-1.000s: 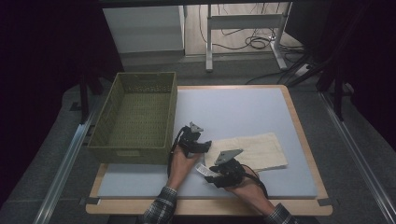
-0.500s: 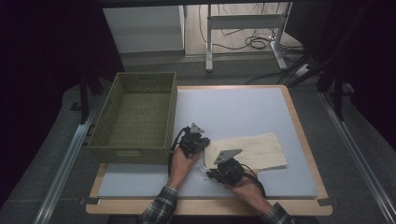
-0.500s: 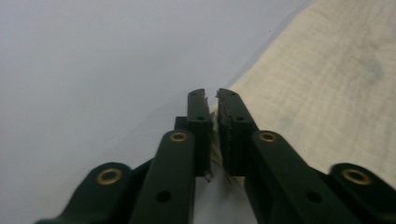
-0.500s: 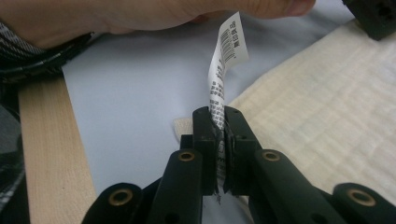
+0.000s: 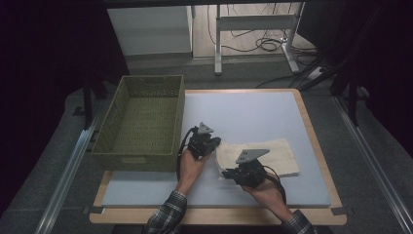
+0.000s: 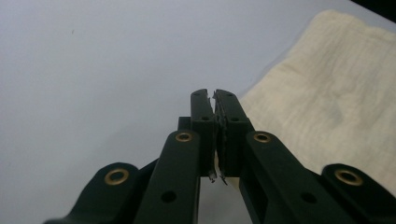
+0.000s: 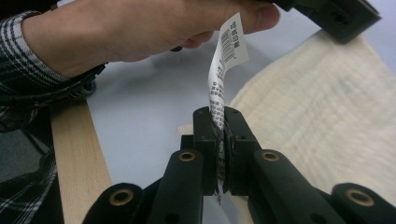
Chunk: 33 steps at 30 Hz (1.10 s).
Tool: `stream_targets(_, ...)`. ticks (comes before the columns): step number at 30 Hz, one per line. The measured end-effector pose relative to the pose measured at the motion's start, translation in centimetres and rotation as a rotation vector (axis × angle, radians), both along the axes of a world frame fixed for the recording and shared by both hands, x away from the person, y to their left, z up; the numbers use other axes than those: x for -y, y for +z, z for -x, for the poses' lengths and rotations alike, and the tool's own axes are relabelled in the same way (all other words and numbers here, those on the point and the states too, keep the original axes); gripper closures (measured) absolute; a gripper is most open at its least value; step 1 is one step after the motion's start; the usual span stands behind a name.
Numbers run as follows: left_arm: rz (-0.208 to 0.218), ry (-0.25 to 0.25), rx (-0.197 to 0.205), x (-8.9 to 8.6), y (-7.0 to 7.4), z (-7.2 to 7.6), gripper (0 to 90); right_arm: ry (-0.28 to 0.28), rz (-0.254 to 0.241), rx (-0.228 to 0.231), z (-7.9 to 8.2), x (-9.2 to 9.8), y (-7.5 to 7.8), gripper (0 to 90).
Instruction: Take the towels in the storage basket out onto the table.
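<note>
A cream folded cloth (image 5: 265, 155) lies on the pale blue mat (image 5: 253, 112), right of centre. At its left end my left gripper (image 5: 213, 142) has just closed. In the left gripper view its jaw tips (image 6: 214, 93) meet, and the cloth (image 6: 327, 93) runs under the right jaw. I see no cloth between the pads. My right gripper (image 5: 229, 173) sits at the cloth's near left corner. In the right gripper view it (image 7: 217, 112) is shut on a white printed label (image 7: 229, 46), which curls up from the jaws beside the cloth (image 7: 327, 116).
An empty green woven basket (image 5: 141, 122) stands at the mat's left side, close to my left hand (image 5: 192, 168). The wooden table edge (image 5: 219, 214) runs along the front. In the right gripper view the other hand (image 7: 140, 32) hovers just above the label.
Both hands have stayed at the cloth's left end. The right gripper has risen slightly, and the cloth's near left corner has lifted with it.
</note>
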<state>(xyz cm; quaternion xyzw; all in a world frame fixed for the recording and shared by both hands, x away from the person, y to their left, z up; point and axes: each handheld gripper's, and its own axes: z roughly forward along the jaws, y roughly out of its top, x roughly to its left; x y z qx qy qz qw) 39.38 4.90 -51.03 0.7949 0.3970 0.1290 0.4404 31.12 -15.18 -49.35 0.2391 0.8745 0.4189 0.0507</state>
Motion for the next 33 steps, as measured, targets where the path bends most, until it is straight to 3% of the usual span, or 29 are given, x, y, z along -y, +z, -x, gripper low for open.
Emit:
stream_targets(7,-0.012,-0.048,0.032,2.8,1.5,-0.7,87.0,-0.068,-0.027,0.016,-0.1,3.5,0.6,85.6)
stream_targets(10,-0.012,-0.06,0.036,3.5,1.6,-1.0,86.9,-0.09,-0.029,0.017,-0.1,4.5,0.6,85.6)
stream_targets(11,-0.01,-0.071,0.037,4.2,1.7,-1.2,86.9,-0.113,-0.044,0.013,-0.1,5.6,0.4,85.6)
stream_targets(20,-0.035,-0.134,0.058,8.8,1.9,-2.5,86.7,-0.19,-0.079,0.01,-0.1,9.4,0.5,85.6)
stream_targets(33,-0.055,-0.193,0.087,14.0,2.4,-3.5,86.4,-0.287,-0.12,-0.008,0.0,14.4,0.5,85.2)
